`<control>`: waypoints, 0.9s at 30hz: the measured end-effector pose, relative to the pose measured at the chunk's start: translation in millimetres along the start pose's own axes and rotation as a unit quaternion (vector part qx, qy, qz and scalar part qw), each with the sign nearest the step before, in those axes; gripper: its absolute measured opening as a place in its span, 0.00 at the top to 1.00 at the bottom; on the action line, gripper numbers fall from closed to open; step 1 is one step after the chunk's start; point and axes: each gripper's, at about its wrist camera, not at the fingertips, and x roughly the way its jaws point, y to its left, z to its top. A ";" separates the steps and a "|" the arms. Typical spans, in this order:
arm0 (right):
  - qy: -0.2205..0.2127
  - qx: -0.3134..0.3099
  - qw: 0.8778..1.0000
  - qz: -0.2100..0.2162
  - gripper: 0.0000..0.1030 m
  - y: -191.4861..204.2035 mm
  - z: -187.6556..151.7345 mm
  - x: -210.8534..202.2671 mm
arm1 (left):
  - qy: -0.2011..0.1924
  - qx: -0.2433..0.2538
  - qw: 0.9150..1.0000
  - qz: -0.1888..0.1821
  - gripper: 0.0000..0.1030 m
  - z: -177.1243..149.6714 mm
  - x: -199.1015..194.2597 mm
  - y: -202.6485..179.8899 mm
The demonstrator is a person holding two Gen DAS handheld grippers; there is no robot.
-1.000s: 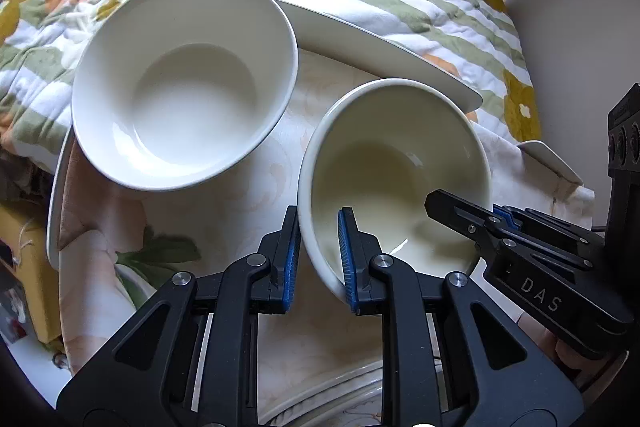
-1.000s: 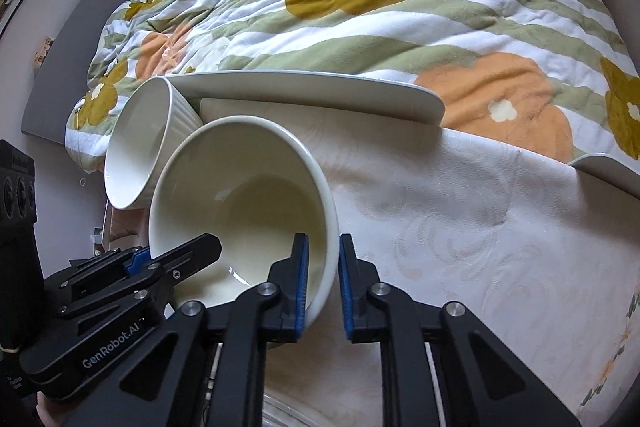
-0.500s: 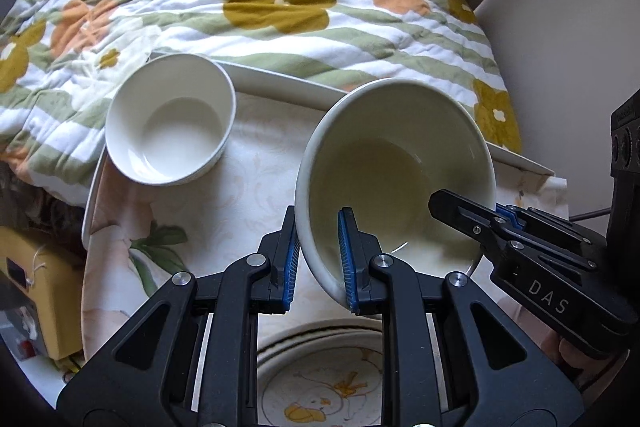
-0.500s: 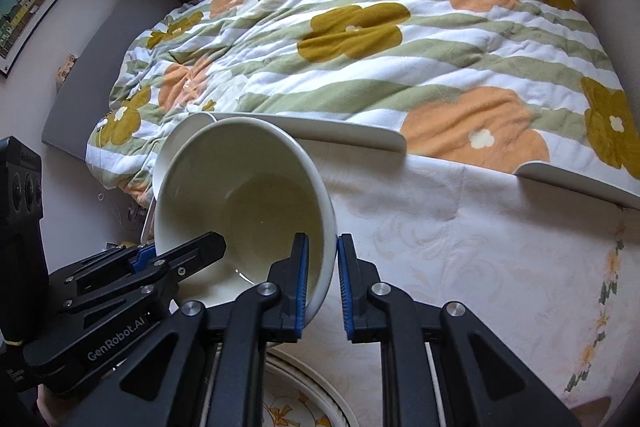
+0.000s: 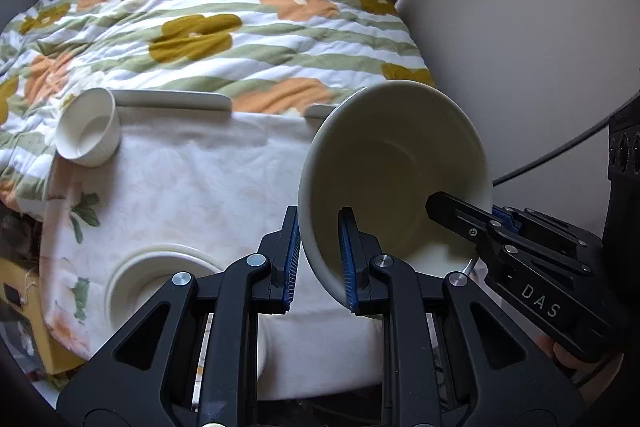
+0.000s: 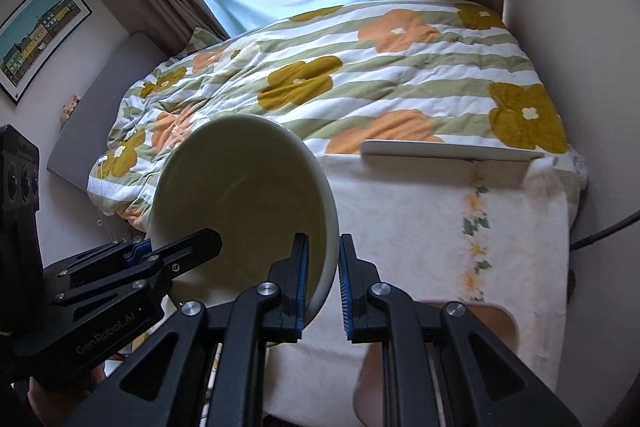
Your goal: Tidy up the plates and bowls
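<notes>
- left wrist view, upper left: a small ribbed cup [image 5: 89,131] lies tipped on the cloth [image 5: 192,187], against a flat plate [image 5: 172,100].
- lower left: a plate [image 5: 132,283] sits on the cloth.
- centre: the left gripper [image 5: 319,259] pinches the bowl [image 5: 394,171] by its rim, bowl tilted and off the cloth.
- right wrist view, centre: the right gripper [image 6: 322,277] clamps the opposite rim.

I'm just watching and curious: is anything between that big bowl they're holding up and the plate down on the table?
Nothing visible. The bowl is tilted in the air, its rim pinched by the left gripper and the right gripper. The plate lies lower left on the tablecloth with nothing on its visible part. The cup sits far off.
</notes>
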 end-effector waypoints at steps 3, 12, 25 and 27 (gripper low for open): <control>0.004 0.007 1.000 -0.015 0.87 -25.4 -20.6 -17.4 | 0.016 0.009 1.000 -0.015 0.84 -20.5 8.1 -31.1; 0.041 0.068 0.996 -0.042 0.87 -79.6 -75.9 -21.4 | 0.100 0.061 0.993 -0.036 0.84 -66.7 51.8 -82.2; 0.084 0.169 0.980 -0.055 0.87 -113.8 -121.3 20.0 | 0.185 0.155 0.970 -0.011 0.84 -86.5 124.0 -97.2; 0.087 0.179 0.978 -0.056 0.87 -117.7 -125.0 23.2 | 0.189 0.166 0.968 -0.007 0.84 -88.8 129.6 -100.4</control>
